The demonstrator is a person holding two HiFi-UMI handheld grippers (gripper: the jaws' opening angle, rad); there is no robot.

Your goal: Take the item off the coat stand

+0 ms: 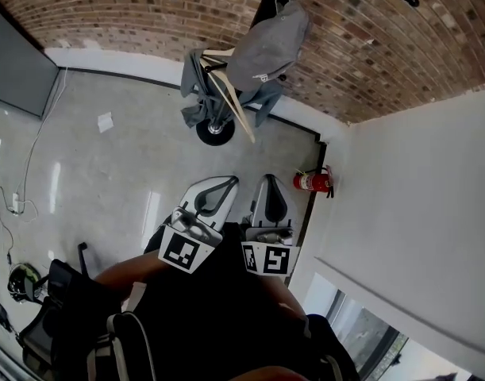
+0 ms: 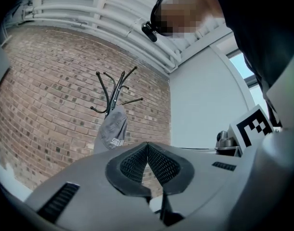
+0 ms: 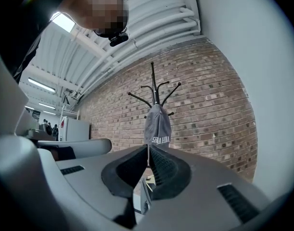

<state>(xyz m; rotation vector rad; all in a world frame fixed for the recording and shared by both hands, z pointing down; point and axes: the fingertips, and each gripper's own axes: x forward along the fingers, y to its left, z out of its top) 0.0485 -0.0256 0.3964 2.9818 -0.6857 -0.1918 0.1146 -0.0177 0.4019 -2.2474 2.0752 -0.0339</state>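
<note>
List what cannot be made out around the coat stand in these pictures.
- Coat stand base: hidden behind the left gripper and the right gripper in their own views.
- Grey cap print: too small to read surely in every view.
- Stand's top: head view, partly cut off by the upper edge.

A grey cap (image 3: 157, 126) with white lettering hangs on a black coat stand (image 3: 154, 83). The wall (image 3: 209, 105) is red-brown brick with pale mortar lines. The left tongs (image 2: 147, 146) and the right tongs (image 3: 148, 148) are pale grey, with black ribbed pads and black-and-white square markers (image 1: 185, 251). The fire extinguisher (image 1: 312, 182) is red and the floor (image 1: 107, 181) is glossy light grey.
</note>
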